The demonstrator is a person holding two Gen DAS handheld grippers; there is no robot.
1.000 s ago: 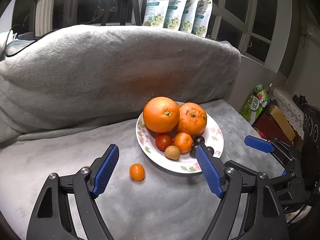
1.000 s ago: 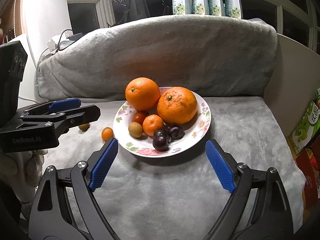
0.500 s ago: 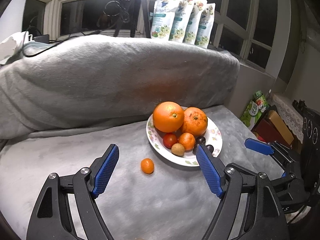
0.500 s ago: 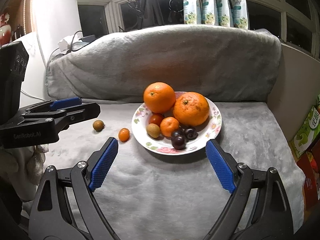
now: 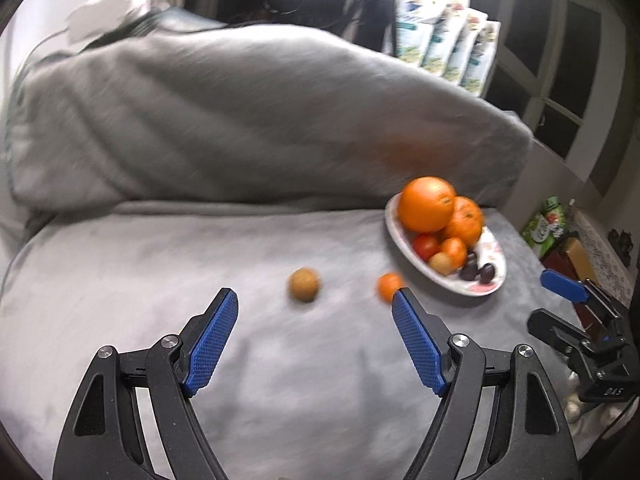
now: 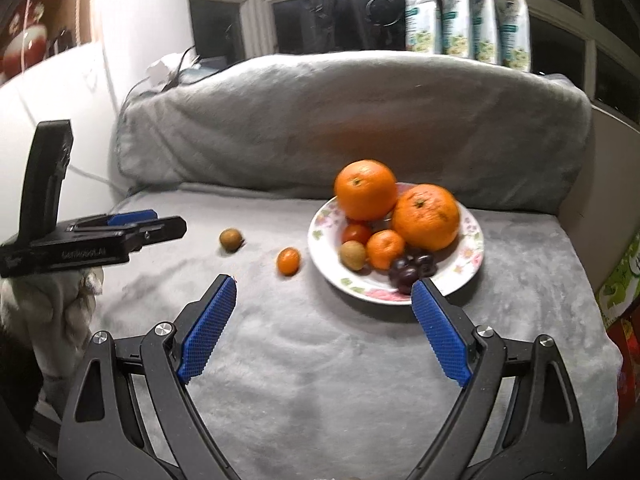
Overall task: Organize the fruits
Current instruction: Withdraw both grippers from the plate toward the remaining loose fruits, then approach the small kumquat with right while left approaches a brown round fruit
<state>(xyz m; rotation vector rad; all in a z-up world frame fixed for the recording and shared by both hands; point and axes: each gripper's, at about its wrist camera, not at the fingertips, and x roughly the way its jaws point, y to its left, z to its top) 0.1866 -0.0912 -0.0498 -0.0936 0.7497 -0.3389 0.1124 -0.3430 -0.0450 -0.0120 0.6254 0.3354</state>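
A flowered white plate (image 6: 472, 258) (image 5: 404, 250) on the grey blanket holds two big oranges (image 6: 365, 189), a small mandarin, a red tomato, a brown round fruit and several dark plums (image 6: 408, 270). Two loose fruits lie left of the plate: a small orange kumquat (image 6: 289, 261) (image 5: 389, 286) and a brown round fruit (image 6: 231, 239) (image 5: 305, 284). My left gripper (image 5: 314, 300) is open and empty, just short of the brown fruit, with the kumquat by its right fingertip. My right gripper (image 6: 324, 286) is open and empty in front of the plate.
A grey blanket (image 6: 360, 360) covers the seat and the raised backrest (image 6: 360, 120) behind. Printed pouches (image 6: 468, 12) stand on the window sill. Green and red cartons (image 6: 620, 280) sit at the right edge. A gloved hand (image 6: 60, 312) holds the left gripper.
Both views shifted left: the plate slid right in the left wrist view, and the brown loose fruit came into sight ahead of the left gripper. Both jaws stayed wide.
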